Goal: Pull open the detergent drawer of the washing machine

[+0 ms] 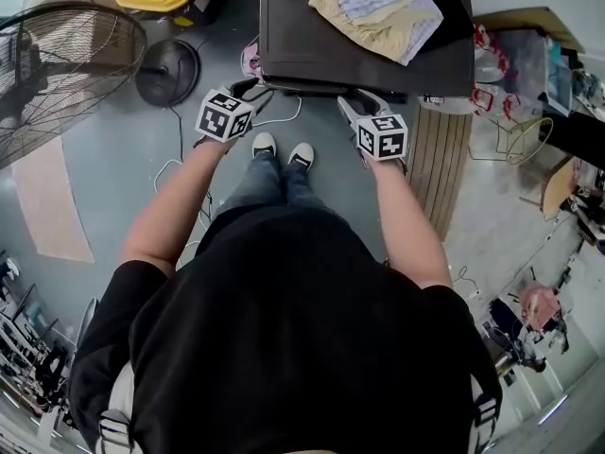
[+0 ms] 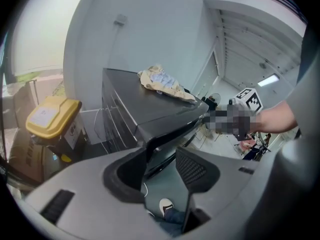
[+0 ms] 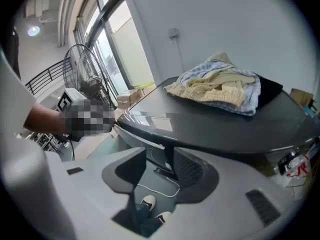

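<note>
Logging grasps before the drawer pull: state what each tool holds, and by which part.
Nothing is held. The left tool and the right tool both have their jaws apart and empty, close to the washer's front edge.

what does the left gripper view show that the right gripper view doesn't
Only the left gripper view: a yellow-lidded plastic bin. Only the right gripper view: a black wire-caged fan by the windows. Both: the dark grey washing machine topped with a crumpled beige and blue cloth, seen past the open tongs of the left gripper and right gripper.
</note>
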Tool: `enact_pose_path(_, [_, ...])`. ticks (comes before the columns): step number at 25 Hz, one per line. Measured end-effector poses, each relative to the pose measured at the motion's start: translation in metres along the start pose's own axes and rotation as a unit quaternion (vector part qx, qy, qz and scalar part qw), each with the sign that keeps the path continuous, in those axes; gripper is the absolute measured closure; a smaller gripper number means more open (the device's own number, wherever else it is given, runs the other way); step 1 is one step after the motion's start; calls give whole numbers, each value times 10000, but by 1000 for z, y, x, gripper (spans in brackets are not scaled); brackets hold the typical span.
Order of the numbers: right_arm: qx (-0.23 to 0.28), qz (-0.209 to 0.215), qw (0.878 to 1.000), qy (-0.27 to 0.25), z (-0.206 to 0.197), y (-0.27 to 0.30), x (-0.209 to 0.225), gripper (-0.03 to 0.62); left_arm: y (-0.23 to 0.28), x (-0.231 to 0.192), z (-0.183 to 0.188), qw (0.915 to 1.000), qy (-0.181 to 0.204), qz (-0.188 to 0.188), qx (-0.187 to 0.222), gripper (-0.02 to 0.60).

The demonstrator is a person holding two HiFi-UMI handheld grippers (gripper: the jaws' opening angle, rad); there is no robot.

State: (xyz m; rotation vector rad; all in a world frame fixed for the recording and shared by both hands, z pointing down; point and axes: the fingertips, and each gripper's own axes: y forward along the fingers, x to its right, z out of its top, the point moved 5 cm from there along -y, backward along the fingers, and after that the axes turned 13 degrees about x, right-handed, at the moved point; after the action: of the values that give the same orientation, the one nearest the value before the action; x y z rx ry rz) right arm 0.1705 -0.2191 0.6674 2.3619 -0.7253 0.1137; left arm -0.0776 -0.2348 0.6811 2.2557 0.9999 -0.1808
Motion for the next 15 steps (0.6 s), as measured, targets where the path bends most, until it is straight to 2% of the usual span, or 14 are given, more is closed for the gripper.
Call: enact_pose_path(15, [-144,246,9996,73,-10,22,-4,422,12,-6,-10,9999,-62,93,80,425])
